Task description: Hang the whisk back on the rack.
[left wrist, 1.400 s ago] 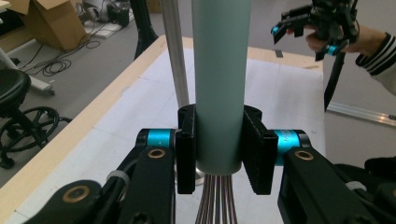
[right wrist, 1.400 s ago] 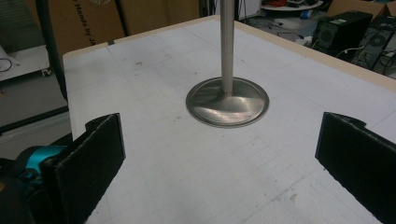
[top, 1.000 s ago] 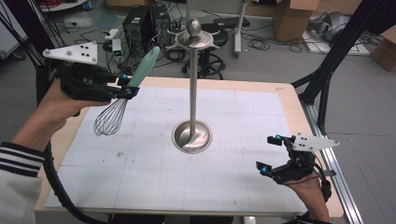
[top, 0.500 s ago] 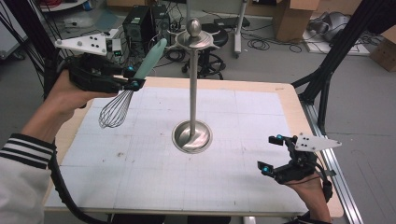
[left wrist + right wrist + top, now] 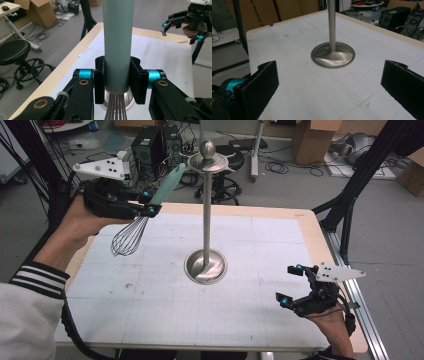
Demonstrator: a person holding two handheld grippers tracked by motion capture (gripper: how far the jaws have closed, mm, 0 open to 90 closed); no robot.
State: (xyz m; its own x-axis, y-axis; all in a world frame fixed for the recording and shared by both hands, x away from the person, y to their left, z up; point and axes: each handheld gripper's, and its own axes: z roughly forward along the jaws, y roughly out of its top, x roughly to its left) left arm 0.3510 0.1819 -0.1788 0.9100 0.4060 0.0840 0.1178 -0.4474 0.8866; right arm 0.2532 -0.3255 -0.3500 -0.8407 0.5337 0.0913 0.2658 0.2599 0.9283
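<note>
A wire whisk [image 5: 131, 234] with a pale green handle [image 5: 117, 42] is held up in the air at the table's left side, tilted with its handle end toward the top of the stand. My left gripper [image 5: 146, 202] is shut on that handle; both pads press its sides in the left gripper view. A tall steel stand [image 5: 206, 205] with a round base [image 5: 333, 55] and a knobbed top plate rises from the table's middle. My right gripper [image 5: 291, 285] rests low near the front right corner, jaws wide open and empty, facing the stand's base.
The white gridded mat [image 5: 165, 310] covers the wooden table [image 5: 312, 227]. Black frame struts [image 5: 360, 175] rise at the right. Beyond the far edge are computer cases, a stool [image 5: 15, 53] and cardboard boxes [image 5: 312, 140] on the floor.
My left hand has lifted the whisk a little and carried it rightward toward the stand's top. The right gripper has stayed put.
</note>
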